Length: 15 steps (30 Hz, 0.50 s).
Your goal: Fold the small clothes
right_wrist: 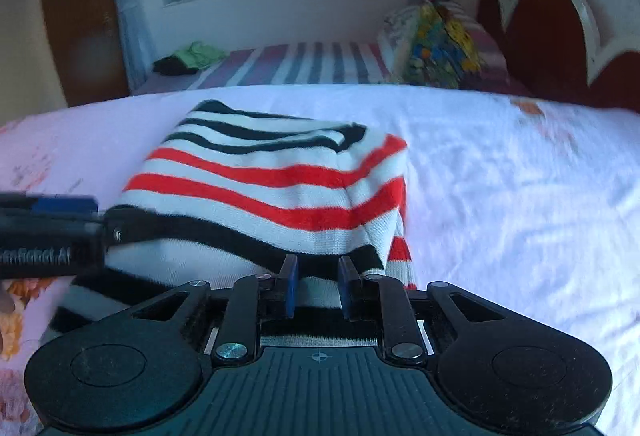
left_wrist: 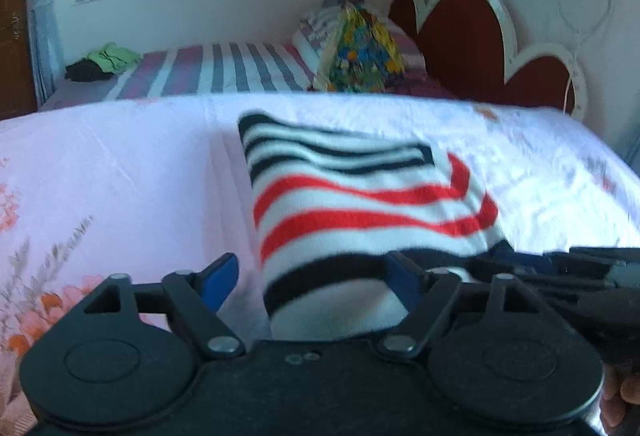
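Bed (left_wrist: pixel 100 164) with pink floral sheet fills both views, plenty of bare sheet to the right of the work in the right wrist view, so open room for laying the fold down. Behind it a second bed with a striped cover (left_wrist: pixel 240 72) and a red scalloped headboard (left_wrist: pixel 472 36), well apart, not in the way. Task item: striped knit garment (left_wrist: pixel 360 204), black, red and white bands, already doubled over into a thick pad in the middle of the near bed, near edge lifted toward both cameras. Looks like a fold in progress, both tools working the near hem so it can be carried over square. Left gripper (left_wrist: pixel 316 276): jaws released wide, garment's left corner sits between them, left pad clear of the cloth, right pad touching or just behind it, so no grip. Right gripper (right_wrist: pixel 318 288): jaws clenched narrow on the near hem close to the garment's right edge, holding that edge up. Risk, my read: only one side pinched, left corner may sag and skew the fold line.
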Each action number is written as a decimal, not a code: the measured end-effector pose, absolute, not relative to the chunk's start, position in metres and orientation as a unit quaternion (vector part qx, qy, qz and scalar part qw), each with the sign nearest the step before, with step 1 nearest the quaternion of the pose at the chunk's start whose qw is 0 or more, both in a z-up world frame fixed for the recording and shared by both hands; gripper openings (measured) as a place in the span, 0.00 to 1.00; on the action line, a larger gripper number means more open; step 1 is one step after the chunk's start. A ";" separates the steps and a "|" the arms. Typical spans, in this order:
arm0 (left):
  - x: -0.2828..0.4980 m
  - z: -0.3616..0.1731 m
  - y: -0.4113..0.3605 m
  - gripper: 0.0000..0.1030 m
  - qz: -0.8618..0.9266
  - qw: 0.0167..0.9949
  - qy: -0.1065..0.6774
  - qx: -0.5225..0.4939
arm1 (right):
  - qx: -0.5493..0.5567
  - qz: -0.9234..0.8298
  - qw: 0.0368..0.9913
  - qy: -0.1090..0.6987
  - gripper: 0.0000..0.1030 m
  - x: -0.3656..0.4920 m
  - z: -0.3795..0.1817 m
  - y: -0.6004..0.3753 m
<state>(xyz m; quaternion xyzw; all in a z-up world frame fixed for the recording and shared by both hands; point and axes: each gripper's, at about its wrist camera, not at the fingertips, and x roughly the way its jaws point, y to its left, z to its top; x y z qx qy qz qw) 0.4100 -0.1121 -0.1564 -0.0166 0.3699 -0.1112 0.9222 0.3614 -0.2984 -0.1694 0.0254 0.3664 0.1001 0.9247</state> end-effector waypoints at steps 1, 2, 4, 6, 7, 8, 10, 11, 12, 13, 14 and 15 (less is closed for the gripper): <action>0.410 -0.158 -0.114 0.82 -0.110 0.921 0.373 -0.014 | 0.030 0.095 0.923 0.371 0.19 0.362 -0.167 -0.297; 0.408 -0.156 -0.114 0.82 -0.106 0.922 0.373 -0.012 | 0.031 0.092 0.922 0.374 0.19 0.362 -0.162 -0.295; 0.403 -0.151 -0.113 0.79 -0.103 0.919 0.381 -0.014 | 0.043 0.093 0.926 0.363 0.19 0.352 -0.151 -0.295; 0.394 -0.149 -0.112 0.77 -0.106 0.915 0.390 -0.016 | 0.050 0.093 0.929 0.356 0.19 0.335 -0.145 -0.297; 0.389 -0.151 -0.111 0.77 -0.107 0.912 0.396 -0.015 | 0.043 0.093 0.928 0.359 0.19 0.327 -0.147 -0.297; 0.386 -0.155 -0.110 0.79 -0.105 0.910 0.402 -0.014 | 0.033 0.090 0.925 0.367 0.19 0.322 -0.149 -0.296; 0.385 -0.167 -0.108 0.80 -0.101 0.901 0.422 -0.021 | 0.014 0.076 0.915 0.396 0.19 0.318 -0.165 -0.296; 0.387 -0.173 -0.106 0.81 -0.102 0.895 0.432 -0.032 | 0.013 0.077 0.908 0.412 0.19 0.319 -0.173 -0.297; 0.388 -0.176 -0.103 0.81 -0.100 0.894 0.435 -0.041 | 0.017 0.080 0.908 0.410 0.19 0.320 -0.176 -0.299; 0.388 -0.176 -0.103 0.82 -0.096 0.894 0.434 -0.045 | 0.034 0.077 0.906 0.414 0.19 0.322 -0.176 -0.302; 0.387 -0.175 -0.103 0.82 -0.093 0.895 0.434 -0.043 | 0.049 0.071 0.904 0.419 0.19 0.324 -0.175 -0.304; 0.386 -0.174 -0.105 0.82 -0.093 0.896 0.433 -0.036 | 0.053 0.068 0.902 0.423 0.19 0.325 -0.174 -0.304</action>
